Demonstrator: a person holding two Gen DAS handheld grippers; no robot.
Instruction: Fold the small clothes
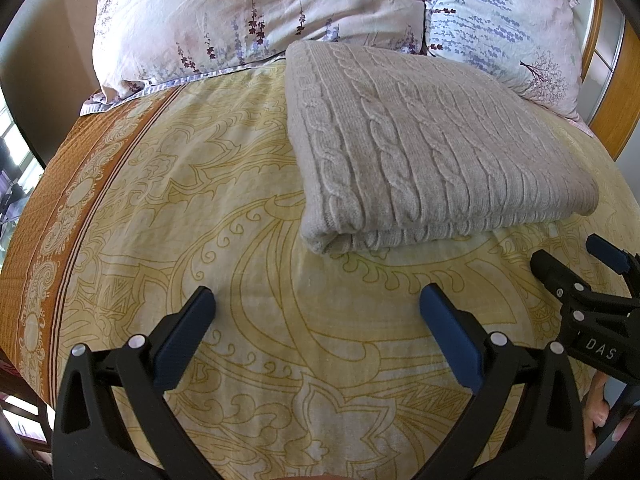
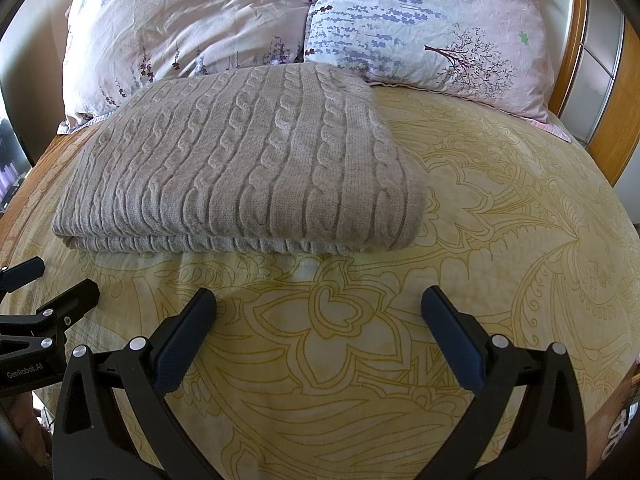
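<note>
On the left, an orange patterned border runs along the edge of the yellow bedspread. The left gripper hovers over the bedspread with its blue-padded jaws spread wide and nothing between them. Just beyond it lies the folded beige cable-knit sweater, a flat, neat rectangle with its folded edge facing the grippers, resting on the bedspread and apart from both grippers. Behind it, two floral pillows lean at the head of the bed: a pink one on the left and a lavender-printed one on the right, the sweater's far edge reaching close to where they meet. The right gripper hangs over the bedspread too, jaws equally wide and empty (it shows at the right edge of the left wrist view, beside the left gripper). Farthest right stands the wooden headboard. No boxes, baskets or other containers appear.
</note>
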